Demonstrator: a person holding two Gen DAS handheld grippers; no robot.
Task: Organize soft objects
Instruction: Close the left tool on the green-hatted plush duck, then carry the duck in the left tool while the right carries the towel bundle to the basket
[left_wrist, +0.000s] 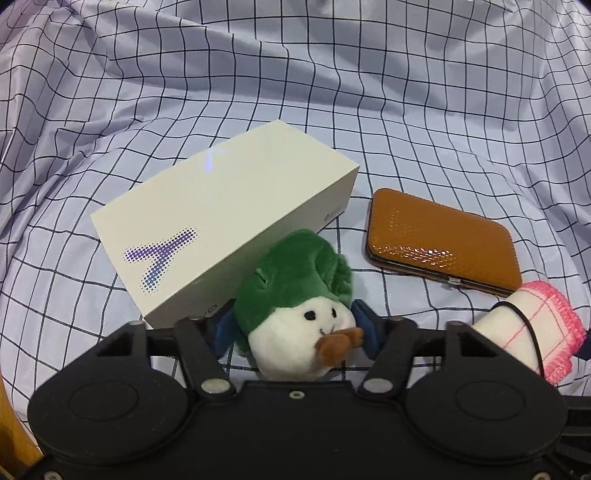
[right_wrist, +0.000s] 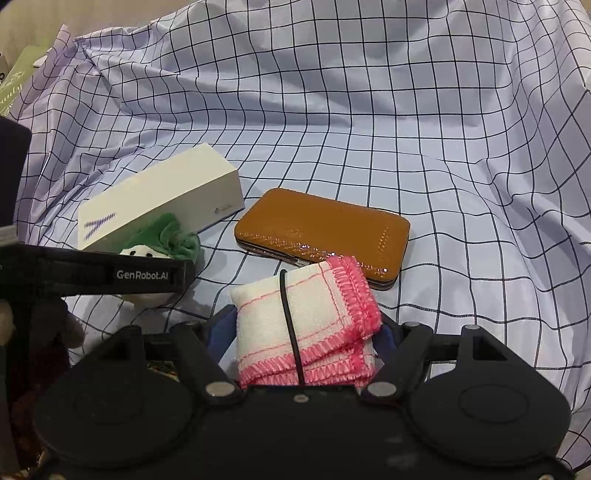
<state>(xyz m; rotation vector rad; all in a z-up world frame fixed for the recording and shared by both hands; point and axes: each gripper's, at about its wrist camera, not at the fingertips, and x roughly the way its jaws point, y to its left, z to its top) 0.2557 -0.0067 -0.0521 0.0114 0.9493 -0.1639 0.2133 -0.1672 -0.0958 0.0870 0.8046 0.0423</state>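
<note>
In the left wrist view, the left tool (left_wrist: 295, 328) is seen at the bottom centre, its blue pads pressed against the sides of a plush toy (left_wrist: 295, 314) with a white face and green cap. In the right wrist view, the right tool (right_wrist: 304, 332) is closed on a folded white cloth (right_wrist: 306, 325) with pink trim, bound by a black band, at the lower centre. Just behind the toy, a white box (left_wrist: 221, 218) is laid on the checked sheet (left_wrist: 295, 74), touching the toy's cap. To the right of the box, a brown case (left_wrist: 443, 243) is laid flat, close behind the cloth. The sheet is rumpled across the upper frame.
</note>
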